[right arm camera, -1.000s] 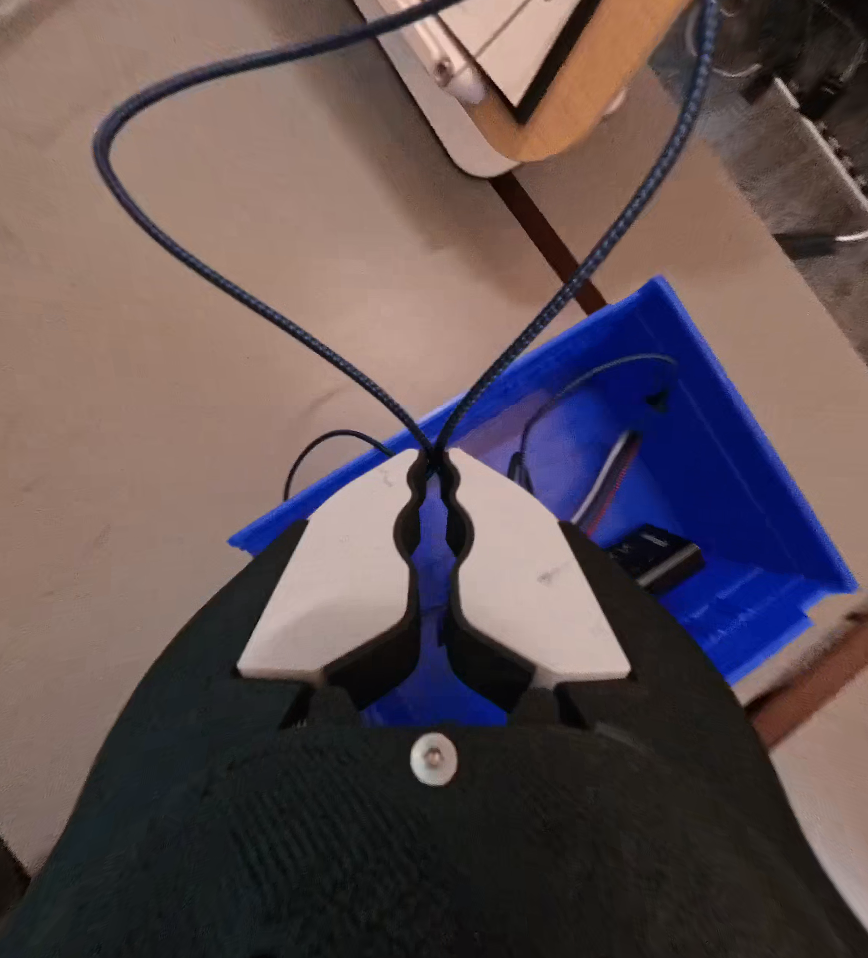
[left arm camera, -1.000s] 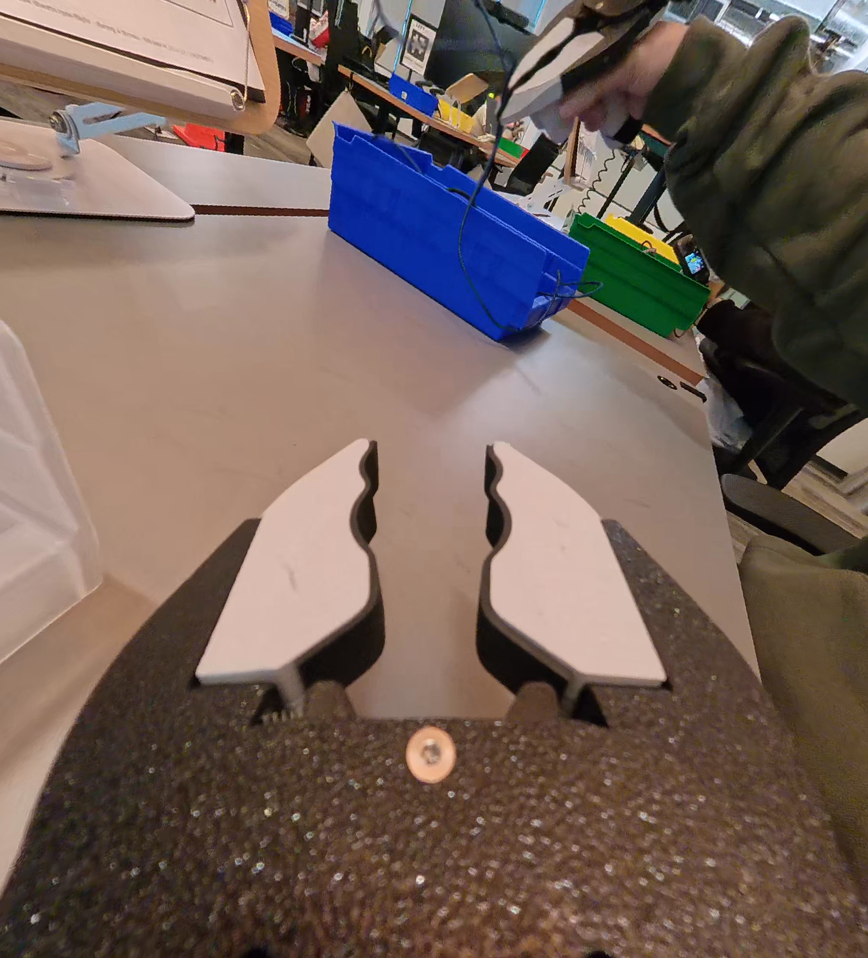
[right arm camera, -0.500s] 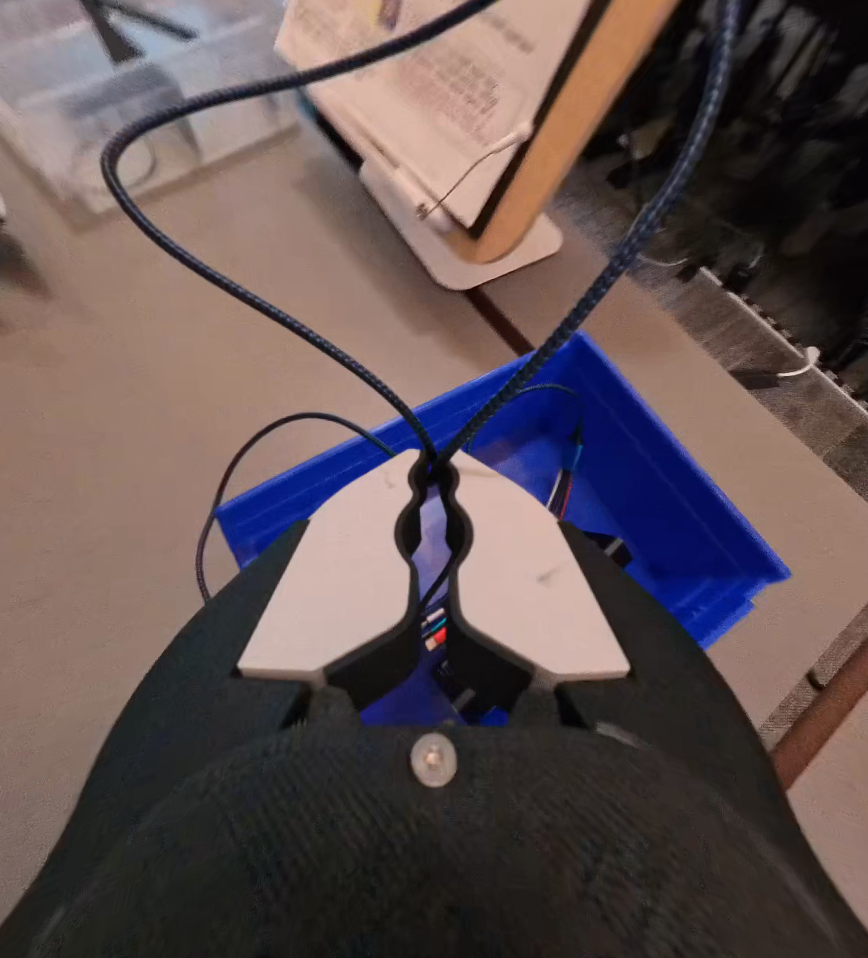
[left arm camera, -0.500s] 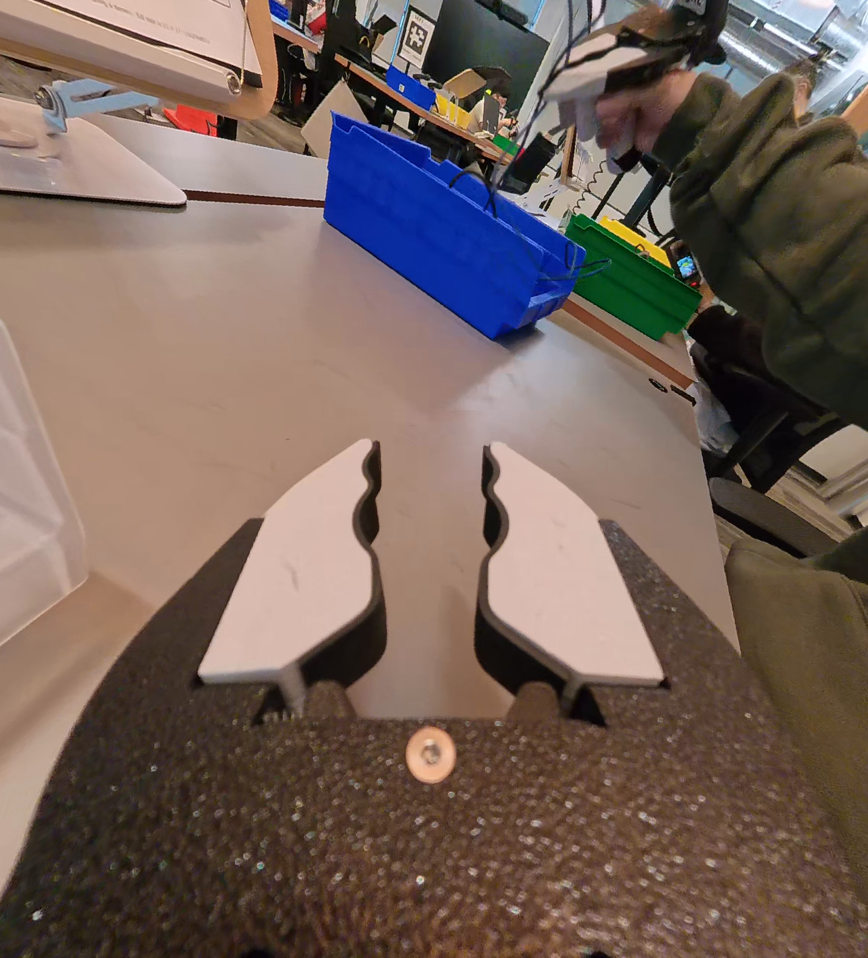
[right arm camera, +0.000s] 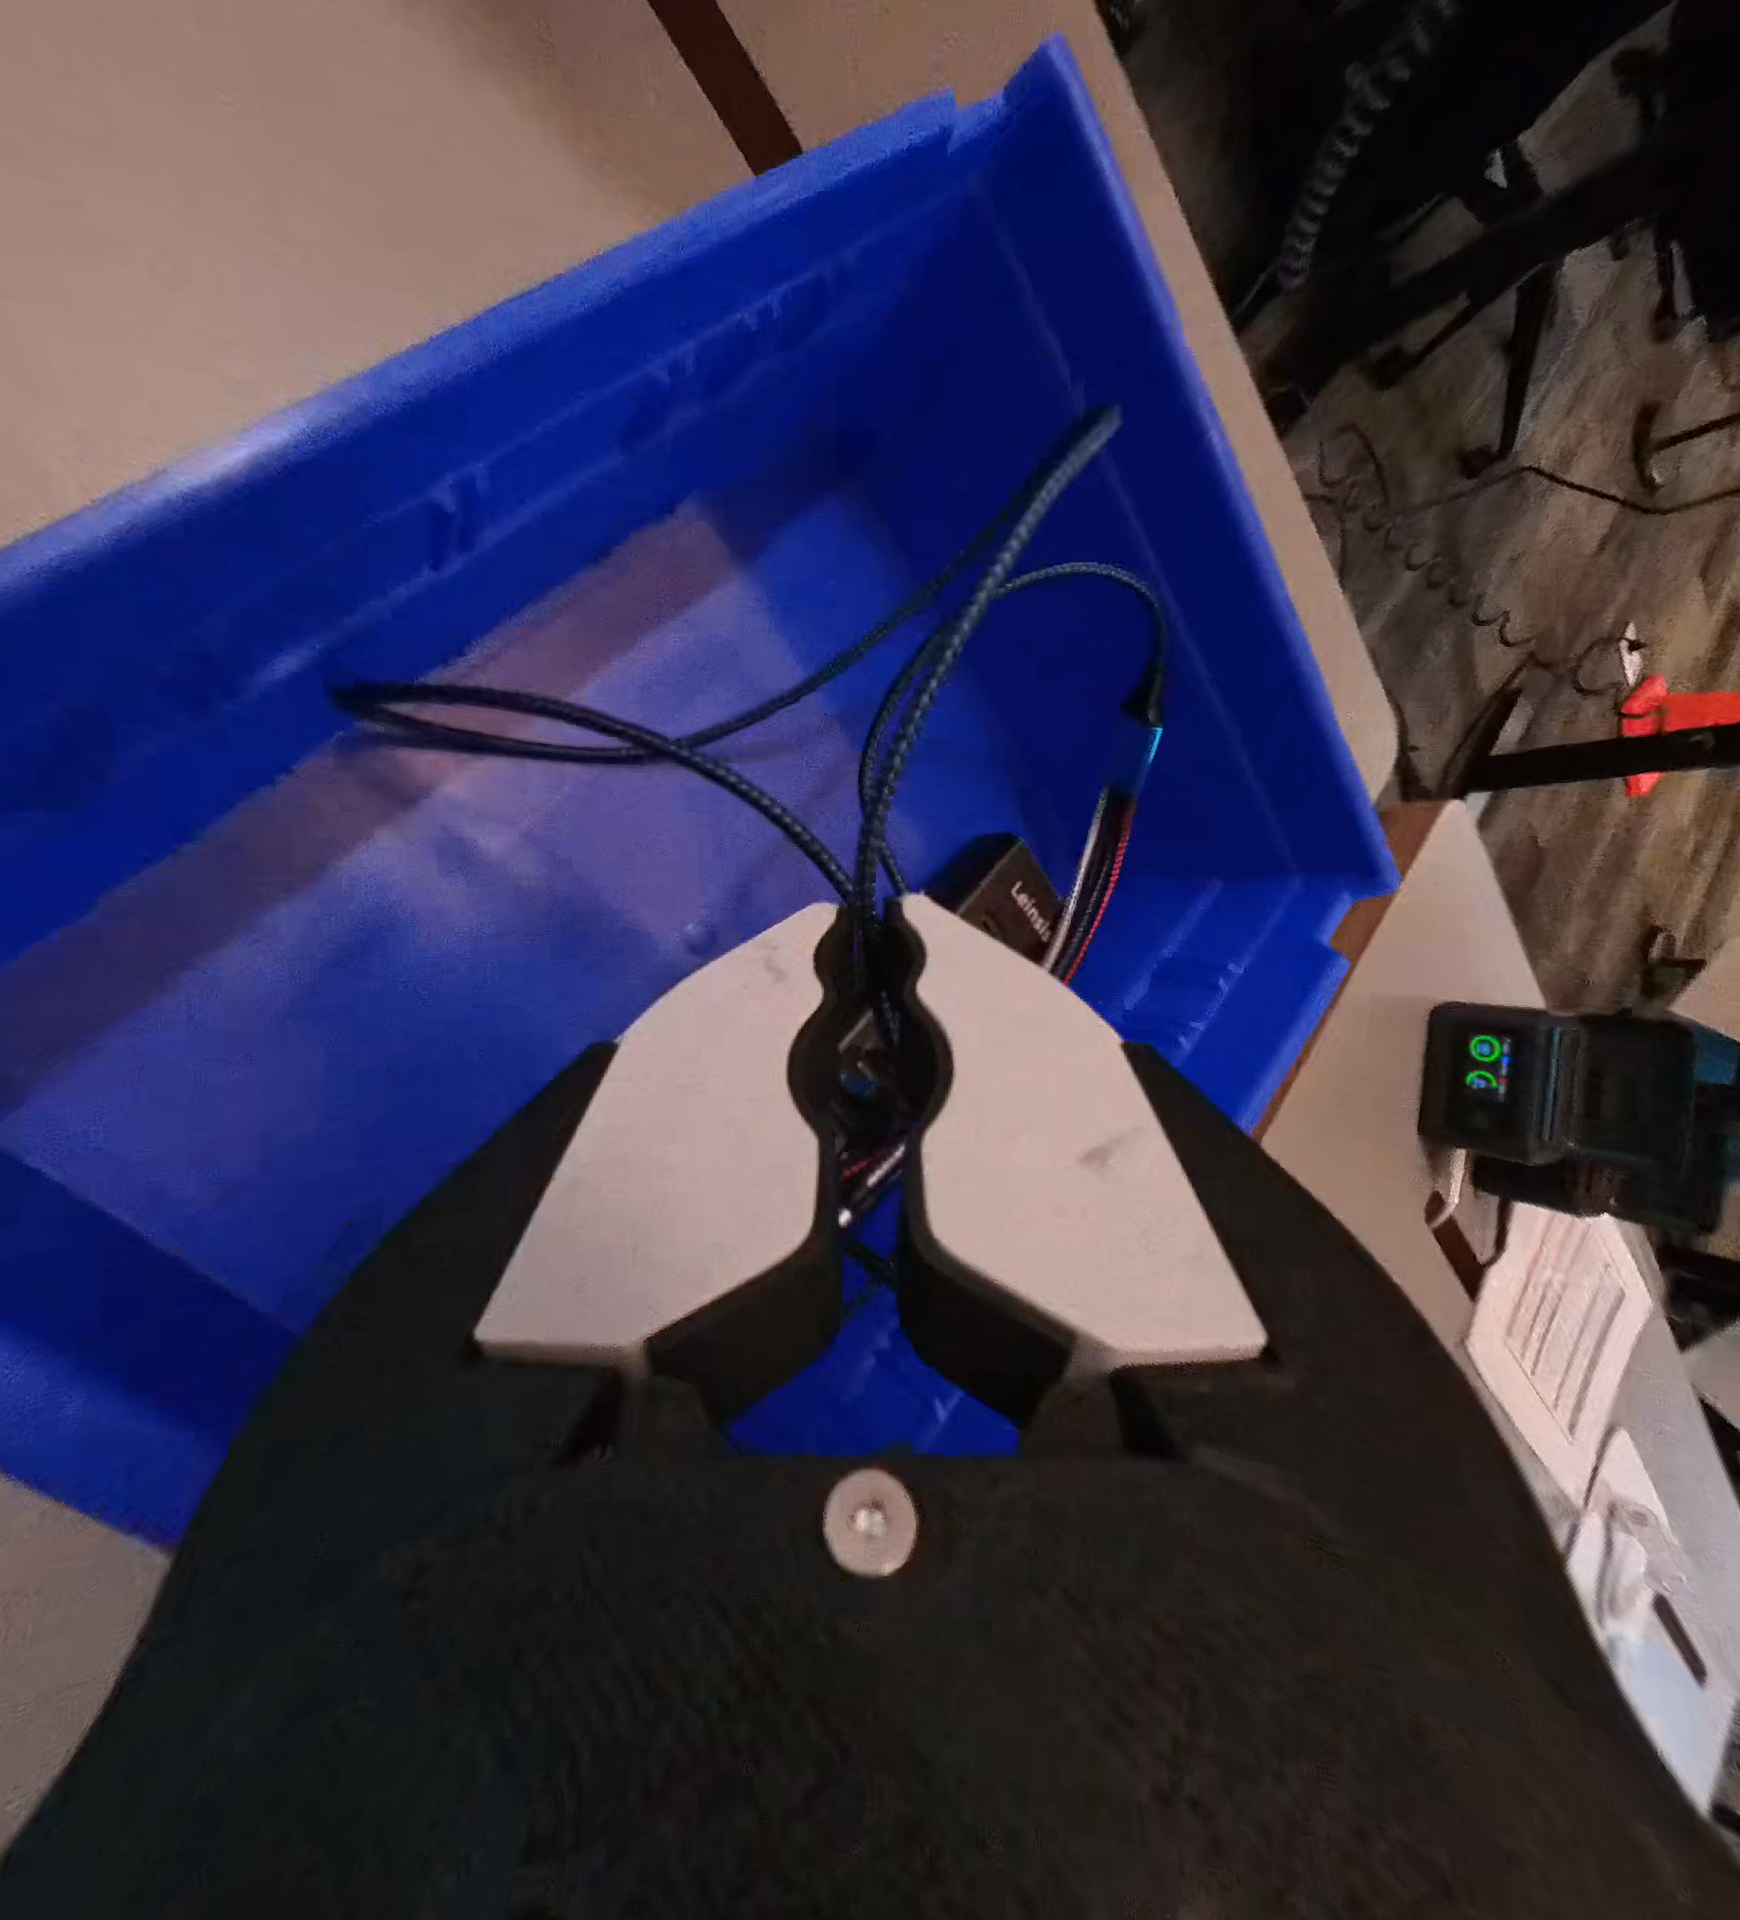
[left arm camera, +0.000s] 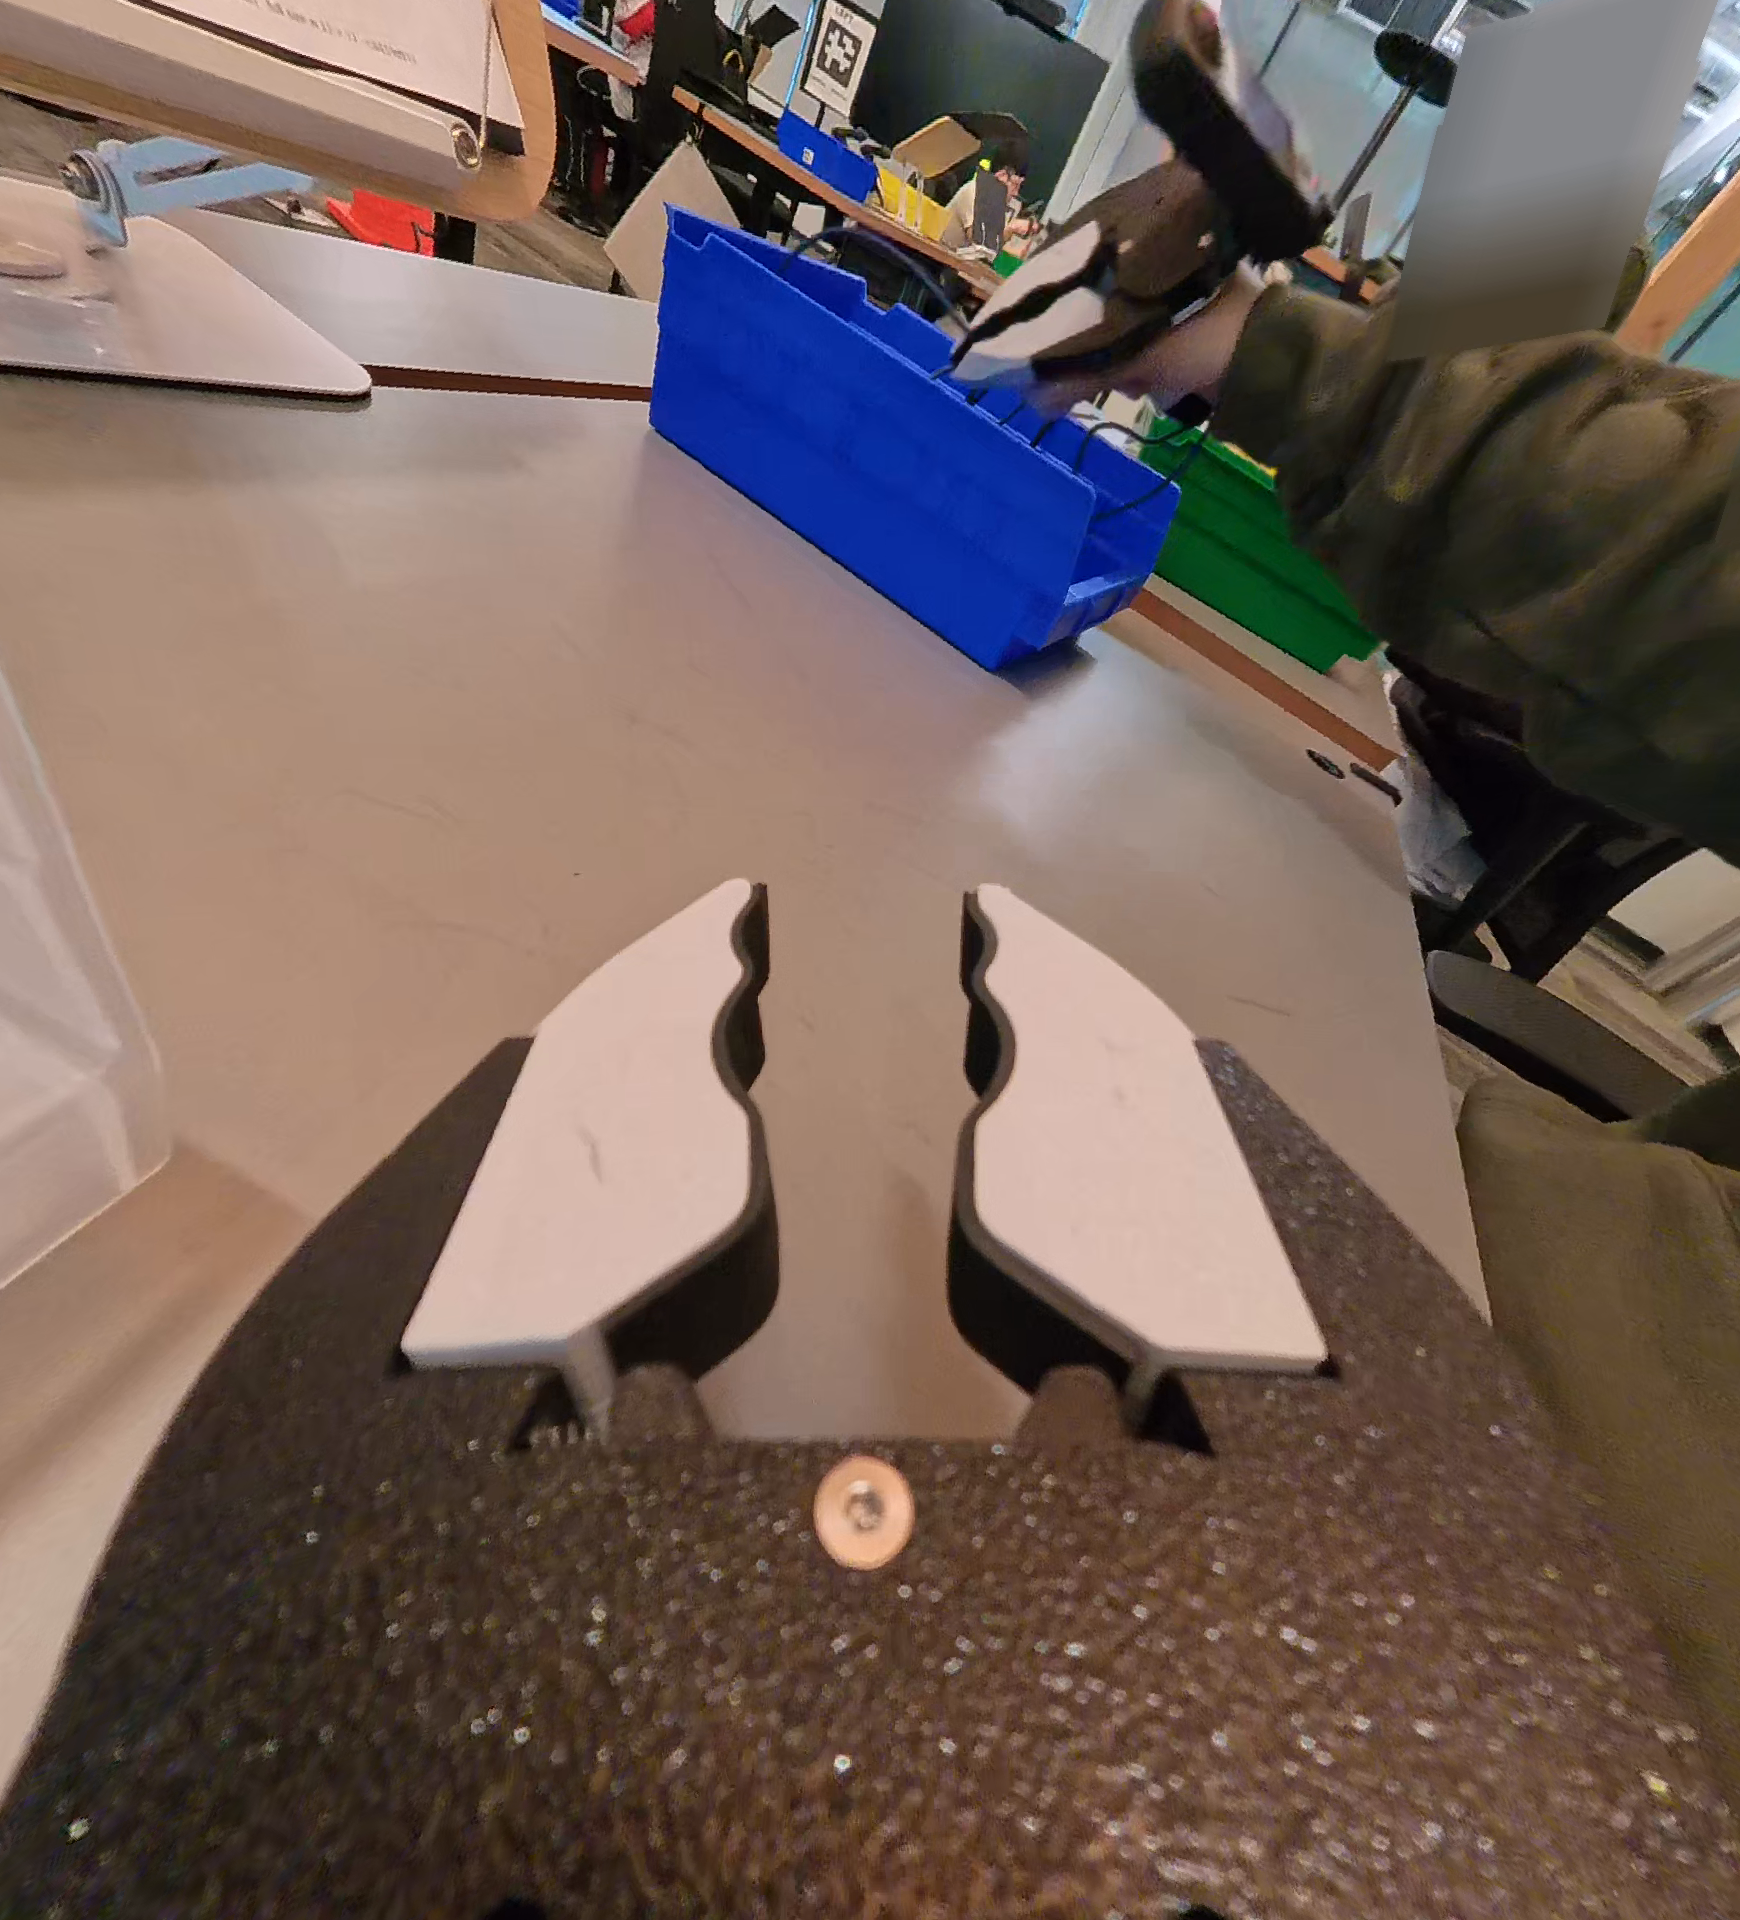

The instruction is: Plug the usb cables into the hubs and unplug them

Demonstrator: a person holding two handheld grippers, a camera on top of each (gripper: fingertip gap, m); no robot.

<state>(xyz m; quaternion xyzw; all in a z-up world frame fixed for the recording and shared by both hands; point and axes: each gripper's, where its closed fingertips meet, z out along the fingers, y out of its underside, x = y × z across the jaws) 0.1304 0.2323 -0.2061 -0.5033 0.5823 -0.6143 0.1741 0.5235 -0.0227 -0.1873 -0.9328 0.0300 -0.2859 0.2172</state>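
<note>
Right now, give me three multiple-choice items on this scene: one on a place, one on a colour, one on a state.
1. Where do the braided cable's loops lie?
A. in the bin
B. on the table
C. on the stand

2. What colour is that bin?
A. green
B. blue
C. yellow

3. How is the left gripper?
A. shut on a cable
B. shut, empty
C. open, empty

Key: 1 A, the loops rest inside the bin walls, the right gripper pinching them. 2 B, its walls are blue. 3 C, bare table shows between its fingers.
</note>
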